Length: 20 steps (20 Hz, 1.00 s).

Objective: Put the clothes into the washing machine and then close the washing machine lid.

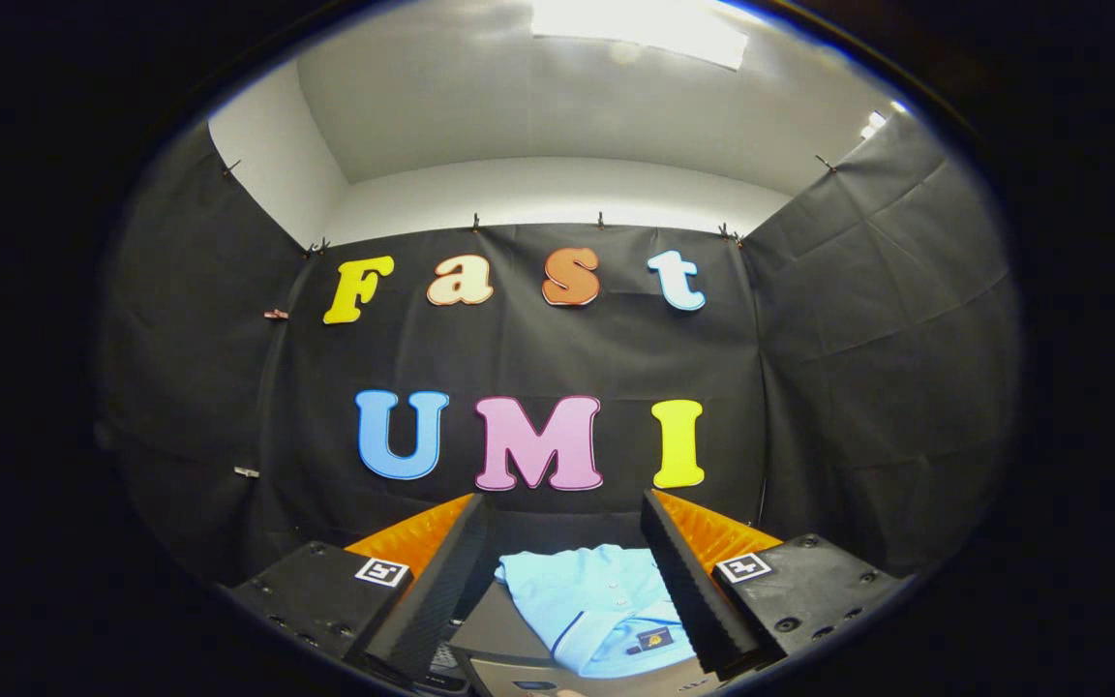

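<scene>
Hand-held gripper (562, 557) spread wide, both fingers apart, gripping nothing. One light blue shirt (596, 605) folded flat, lying between the two fingers, toward 6 o'clock from the fingertips, touching neither as far as can be told. One dark patch on the shirt near 5 o'clock. One grey surface (499, 639) under the shirt, at 7 o'clock of it; whether tabletop or machine lid, cannot tell. Black cloth wall (538, 358) beyond at 12 o'clock.

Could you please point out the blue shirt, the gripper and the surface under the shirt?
Blue shirt (596, 605), gripper view, its chest.
Gripper (567, 581), gripper view, open, between its fingertips.
Surface (495, 634), gripper view, bare part beside the shirt.
</scene>
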Each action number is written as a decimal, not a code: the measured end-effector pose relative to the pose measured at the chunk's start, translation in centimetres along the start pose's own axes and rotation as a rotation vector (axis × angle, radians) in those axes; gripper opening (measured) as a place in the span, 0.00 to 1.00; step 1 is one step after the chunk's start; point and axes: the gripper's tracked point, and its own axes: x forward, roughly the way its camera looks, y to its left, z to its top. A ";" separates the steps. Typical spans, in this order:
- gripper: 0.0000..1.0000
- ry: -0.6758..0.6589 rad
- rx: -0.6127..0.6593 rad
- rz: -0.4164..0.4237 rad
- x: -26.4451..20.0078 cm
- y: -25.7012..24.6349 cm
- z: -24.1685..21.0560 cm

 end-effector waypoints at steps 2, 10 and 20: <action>0.99 0.024 0.019 -0.001 2.3 -0.6 0.0; 0.99 0.222 0.012 -0.015 12.7 -2.4 -4.7; 0.99 0.561 -0.001 -0.088 20.6 -6.1 -17.2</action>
